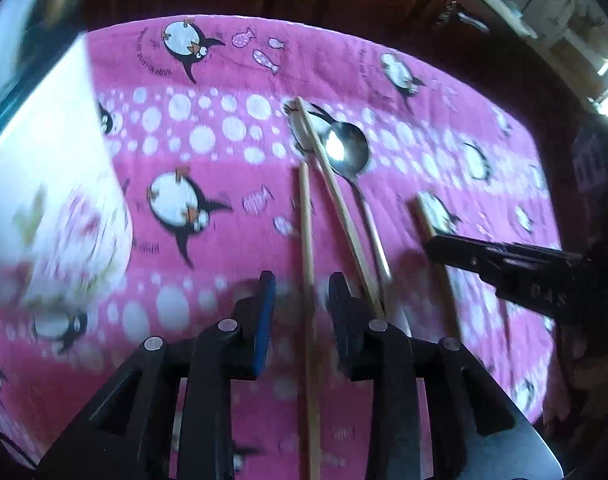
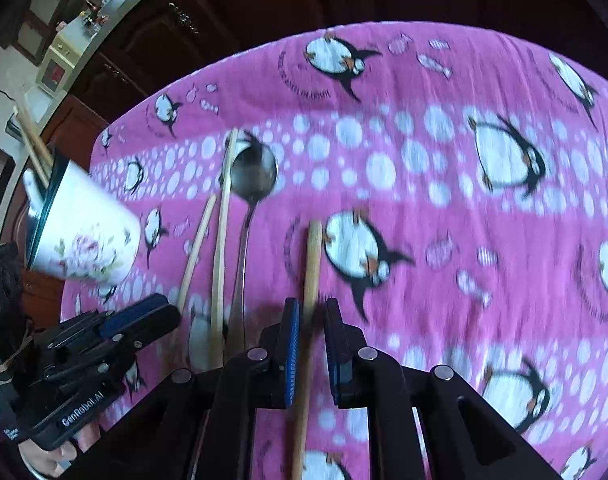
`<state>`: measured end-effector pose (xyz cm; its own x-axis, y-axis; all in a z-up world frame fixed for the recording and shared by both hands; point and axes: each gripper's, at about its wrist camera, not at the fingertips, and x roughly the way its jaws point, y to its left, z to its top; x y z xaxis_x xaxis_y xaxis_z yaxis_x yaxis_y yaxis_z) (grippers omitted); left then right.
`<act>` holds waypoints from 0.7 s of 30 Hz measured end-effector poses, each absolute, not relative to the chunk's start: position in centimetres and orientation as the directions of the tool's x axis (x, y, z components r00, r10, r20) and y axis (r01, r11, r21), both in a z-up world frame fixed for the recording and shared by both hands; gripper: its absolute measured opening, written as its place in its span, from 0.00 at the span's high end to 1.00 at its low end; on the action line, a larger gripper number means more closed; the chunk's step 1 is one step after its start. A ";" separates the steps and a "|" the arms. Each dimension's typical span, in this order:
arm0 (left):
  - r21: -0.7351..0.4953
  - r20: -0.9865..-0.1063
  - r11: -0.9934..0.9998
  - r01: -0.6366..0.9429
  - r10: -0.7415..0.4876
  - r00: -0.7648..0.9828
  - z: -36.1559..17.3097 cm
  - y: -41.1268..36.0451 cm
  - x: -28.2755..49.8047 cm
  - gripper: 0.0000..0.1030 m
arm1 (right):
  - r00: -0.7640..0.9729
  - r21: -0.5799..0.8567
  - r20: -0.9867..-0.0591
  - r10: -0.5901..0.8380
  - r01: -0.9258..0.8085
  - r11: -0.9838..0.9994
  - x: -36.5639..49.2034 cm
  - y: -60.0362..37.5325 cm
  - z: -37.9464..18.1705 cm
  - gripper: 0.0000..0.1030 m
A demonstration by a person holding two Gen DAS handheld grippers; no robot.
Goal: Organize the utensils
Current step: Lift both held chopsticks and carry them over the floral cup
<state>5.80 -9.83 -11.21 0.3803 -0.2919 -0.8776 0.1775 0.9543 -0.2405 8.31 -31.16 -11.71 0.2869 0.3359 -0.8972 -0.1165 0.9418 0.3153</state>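
Three wooden chopsticks and a metal spoon [image 1: 346, 148] lie on a pink penguin cloth [image 1: 207, 168]. My left gripper [image 1: 304, 292] is open, and one chopstick [image 1: 306, 240] runs between its fingers on the cloth. A second chopstick [image 1: 336, 200] lies beside the spoon [image 2: 253, 176]. In the right wrist view my right gripper [image 2: 310, 312] straddles the third chopstick [image 2: 314, 256], its jaws narrow with thin gaps on both sides. That chopstick rests on the cloth. The left gripper [image 2: 159, 312] shows at lower left.
A white floral cup [image 2: 91, 240] stands at the cloth's left edge with more chopsticks [image 2: 35, 144] in it. Dark wooden cabinets [image 2: 263, 0] lie beyond the far edge. A hand [image 2: 43, 460] shows at the bottom left. The cloth [image 2: 484, 280] spreads out to the right.
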 end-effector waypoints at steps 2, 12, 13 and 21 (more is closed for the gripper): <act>-0.223 -0.881 0.959 0.174 -0.275 0.386 -11.5 -10.4 6.7 0.74 | 0.278 0.308 -0.903 0.327 -0.110 0.945 9.2 -30.8 -12.1 0.89; -0.278 -0.851 0.933 0.227 -0.349 0.393 -10.0 -10.1 6.6 0.96 | 0.349 0.318 -0.868 0.353 -0.156 0.935 8.7 -30.9 -9.5 0.93; -0.289 -0.837 0.927 0.238 -0.366 0.407 -9.0 -9.6 6.0 0.96 | 0.365 0.323 -0.857 0.362 -0.166 0.932 8.3 -31.1 -8.6 0.93; -0.324 -0.759 0.904 0.277 -0.424 0.494 -2.5 -5.9 2.4 0.96 | 0.503 0.332 -0.760 0.412 -0.246 0.911 4.3 -31.7 -0.6 0.94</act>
